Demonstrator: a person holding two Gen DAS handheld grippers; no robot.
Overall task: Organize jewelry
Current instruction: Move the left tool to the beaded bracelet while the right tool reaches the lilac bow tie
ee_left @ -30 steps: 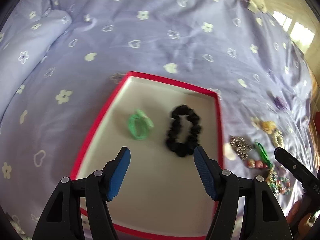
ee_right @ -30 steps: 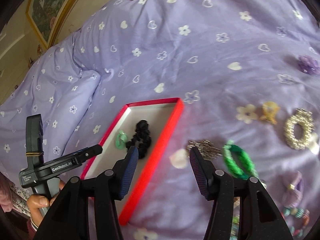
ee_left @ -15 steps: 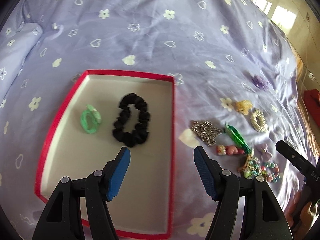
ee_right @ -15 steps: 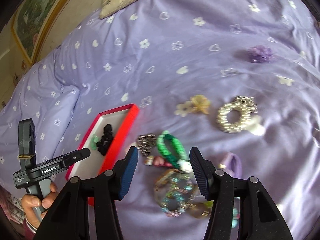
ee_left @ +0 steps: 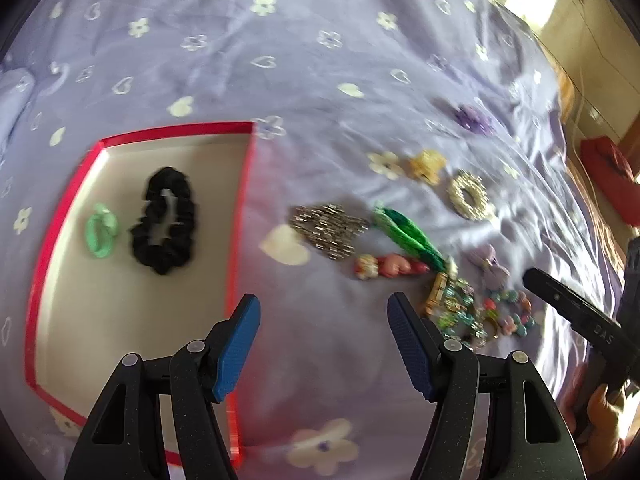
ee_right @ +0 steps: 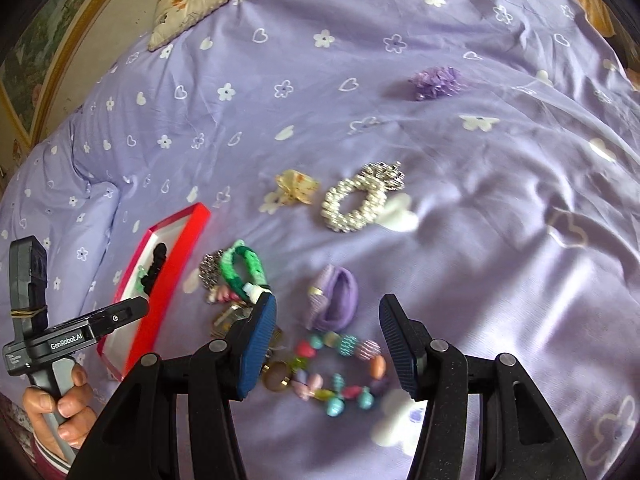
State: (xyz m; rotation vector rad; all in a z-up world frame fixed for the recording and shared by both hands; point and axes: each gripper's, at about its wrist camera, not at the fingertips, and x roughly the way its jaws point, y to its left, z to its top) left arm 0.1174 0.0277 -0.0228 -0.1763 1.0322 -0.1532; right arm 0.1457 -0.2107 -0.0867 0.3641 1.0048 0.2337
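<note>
Both grippers hung over the lilac bedspread [ee_right: 460, 160] with nothing between their pads. The left gripper [ee_left: 323, 340] stood with its jaws apart, empty, above bare cloth just right of the red tray's [ee_left: 236, 248] long rim. Inside that tray, ahead and to the left of its fingers, lay a black scrunchie [ee_left: 164, 220] and, further left, a pale green hair tie [ee_left: 101, 231] — apart from each other, neither touching the rim.

Ahead and to the right of the left gripper the loose pieces were strewn: a silver beaded piece [ee_left: 330, 229], a green braided band [ee_left: 408, 236] beside it, and a small pink figure clip [ee_left: 386, 266] just below them.

The right gripper [ee_right: 327, 346] was likewise parted and empty. Directly between its fingers, on the cloth below, sat a purple hair tie [ee_right: 336, 298], with a multicoloured bead bracelet [ee_right: 340, 368] nearer the camera. Further ahead lay a pearl scrunchie [ee_right: 356, 204], a yellow clip [ee_right: 296, 186] to its left, and a purple flower piece [ee_right: 436, 82] well beyond — off by itself. At the far left of that view a person's hand [ee_right: 56, 408] gripped the other tool's handle.
</note>
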